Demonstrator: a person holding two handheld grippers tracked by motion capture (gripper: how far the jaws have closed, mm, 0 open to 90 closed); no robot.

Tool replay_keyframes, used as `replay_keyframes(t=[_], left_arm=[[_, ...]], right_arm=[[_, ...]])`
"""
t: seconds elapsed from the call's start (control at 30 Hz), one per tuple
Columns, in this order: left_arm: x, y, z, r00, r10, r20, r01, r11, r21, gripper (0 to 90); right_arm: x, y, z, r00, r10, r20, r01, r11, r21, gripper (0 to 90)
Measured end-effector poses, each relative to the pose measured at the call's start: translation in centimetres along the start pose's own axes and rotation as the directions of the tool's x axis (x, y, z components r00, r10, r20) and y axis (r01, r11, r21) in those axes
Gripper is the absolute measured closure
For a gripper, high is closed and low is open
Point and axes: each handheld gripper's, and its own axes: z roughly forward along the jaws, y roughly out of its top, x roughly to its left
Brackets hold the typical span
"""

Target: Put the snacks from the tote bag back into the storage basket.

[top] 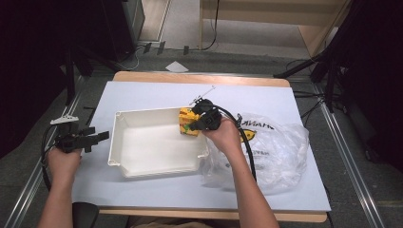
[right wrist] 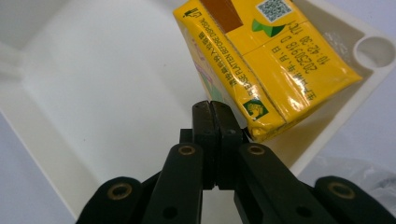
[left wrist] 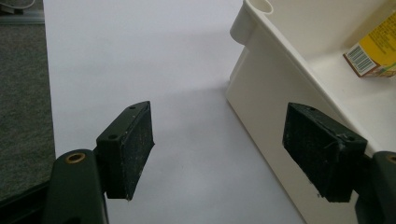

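A yellow drink carton (top: 188, 121) (right wrist: 271, 60) hangs tilted over the far right corner of the white plastic bin (top: 157, 170) (right wrist: 93, 93). My right gripper (top: 194, 126) (right wrist: 215, 112) is shut, its pads pressed together on the carton's lower corner. In the left gripper view the carton's barcode end (left wrist: 376, 49) shows inside the bin (left wrist: 271, 93). My left gripper (top: 102, 137) (left wrist: 219, 149) stands open just left of the bin, over the white table cover, with nothing between its pads.
A crumpled clear plastic bag (top: 275, 152) (right wrist: 364, 172) with printed lettering lies right of the bin, under my right forearm. The white cover (top: 142, 92) spreads over a wooden table. Dark stands and cables ring the table on the grey floor.
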Motion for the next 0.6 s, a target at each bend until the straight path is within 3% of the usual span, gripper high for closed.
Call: replay_keyframes(t=[0.3,0.6], left_arm=[[0.01,0.03,0.12,1.0,0.001,0.0,-0.001,1.0,0.001,25.4],[0.0,0.03,0.07,1.0,-0.002,0.002,0.002,1.0,-0.003,25.5]], right_arm=[[-0.7,-0.38,-0.51,0.9992,0.006,0.04,-0.006,1.0,0.002,90.0],[-0.76,-0.45,-0.88,0.9994,0.012,0.033,-0.012,1.0,-0.009,90.0]])
